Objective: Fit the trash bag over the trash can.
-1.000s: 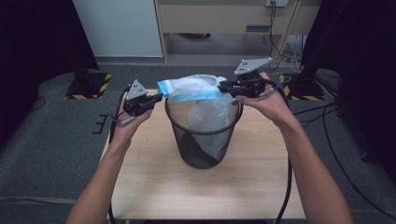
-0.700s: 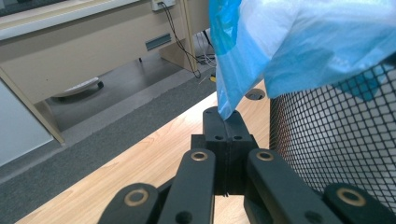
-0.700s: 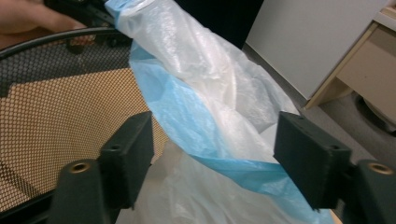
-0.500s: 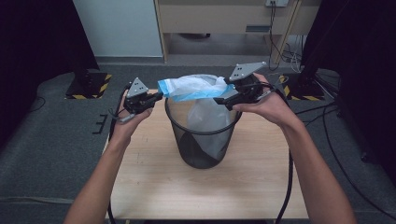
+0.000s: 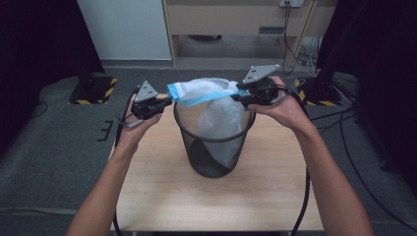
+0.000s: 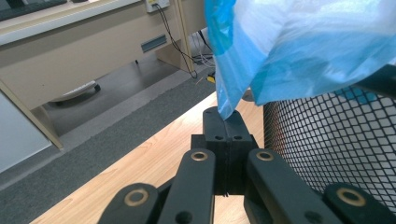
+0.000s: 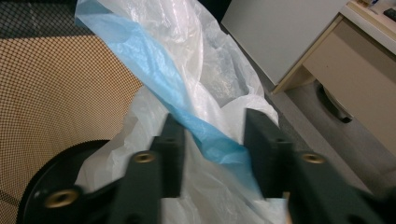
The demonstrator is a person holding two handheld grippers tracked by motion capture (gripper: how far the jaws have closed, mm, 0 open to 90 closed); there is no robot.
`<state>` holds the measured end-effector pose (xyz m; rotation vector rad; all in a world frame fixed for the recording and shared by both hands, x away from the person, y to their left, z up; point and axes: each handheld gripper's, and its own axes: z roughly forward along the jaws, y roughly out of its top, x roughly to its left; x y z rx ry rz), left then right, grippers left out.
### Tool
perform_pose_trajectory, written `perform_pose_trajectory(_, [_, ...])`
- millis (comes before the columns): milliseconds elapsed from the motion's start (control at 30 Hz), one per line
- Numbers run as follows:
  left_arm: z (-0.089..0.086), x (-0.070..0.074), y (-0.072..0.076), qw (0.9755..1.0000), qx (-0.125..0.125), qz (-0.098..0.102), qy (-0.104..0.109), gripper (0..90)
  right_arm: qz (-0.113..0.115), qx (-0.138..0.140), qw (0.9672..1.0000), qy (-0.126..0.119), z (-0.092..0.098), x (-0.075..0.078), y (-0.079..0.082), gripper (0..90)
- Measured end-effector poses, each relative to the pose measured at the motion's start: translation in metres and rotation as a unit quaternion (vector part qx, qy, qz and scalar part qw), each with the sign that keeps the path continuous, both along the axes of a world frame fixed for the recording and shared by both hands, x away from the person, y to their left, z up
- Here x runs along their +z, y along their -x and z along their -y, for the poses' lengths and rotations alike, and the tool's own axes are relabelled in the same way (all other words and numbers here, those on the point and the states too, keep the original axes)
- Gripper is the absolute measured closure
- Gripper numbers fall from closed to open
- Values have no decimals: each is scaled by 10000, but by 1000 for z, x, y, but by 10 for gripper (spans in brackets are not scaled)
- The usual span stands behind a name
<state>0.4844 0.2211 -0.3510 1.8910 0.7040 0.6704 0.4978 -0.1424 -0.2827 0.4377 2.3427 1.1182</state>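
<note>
A black mesh wastebasket (image 5: 211,157) stands on the wooden table (image 5: 275,191). A white plastic bag (image 5: 223,115) with a blue edge hangs partly inside it, and the blue edge stretches across the top. My left gripper (image 5: 168,102) is at the left of the rim, shut on a corner of the blue edge (image 6: 233,84); its tips (image 6: 226,122) pinch it beside the mesh (image 6: 336,140). My right gripper (image 5: 236,93) is over the right rim. Its jaws have just been closing and stand apart (image 7: 212,126), with the blue band (image 7: 154,65) between them, unpressed.
A beige desk (image 5: 231,19) and a white panel (image 5: 123,29) stand behind the table. Cables (image 5: 305,54) run over the grey floor at the right. Black stands with yellow-and-black striped bases (image 5: 93,91) sit on both sides.
The right gripper has shifted slightly at the basket's right rim, and its jaw width around the bag's edge has changed. The left gripper has kept still with the bag corner.
</note>
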Motion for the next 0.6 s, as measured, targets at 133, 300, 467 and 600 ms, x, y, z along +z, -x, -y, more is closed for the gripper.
perform_pose_trajectory(133, [-2,0,0,10000,0,9,4,900,-82,23,9999,-126,4,2,0,830])
perform_pose_trajectory(300, [-5,2,1,10000,24,63,49,900,-208,73,9989,-405,12,7,6,880])
perform_pose_trajectory(467, [-5,2,4,9999,96,-29,42,900,-257,77,9982,-540,21,14,15,892])
perform_pose_trajectory(600, [-8,2,6,9999,5,155,-10,900,-320,78,9976,-615,30,12,26,894])
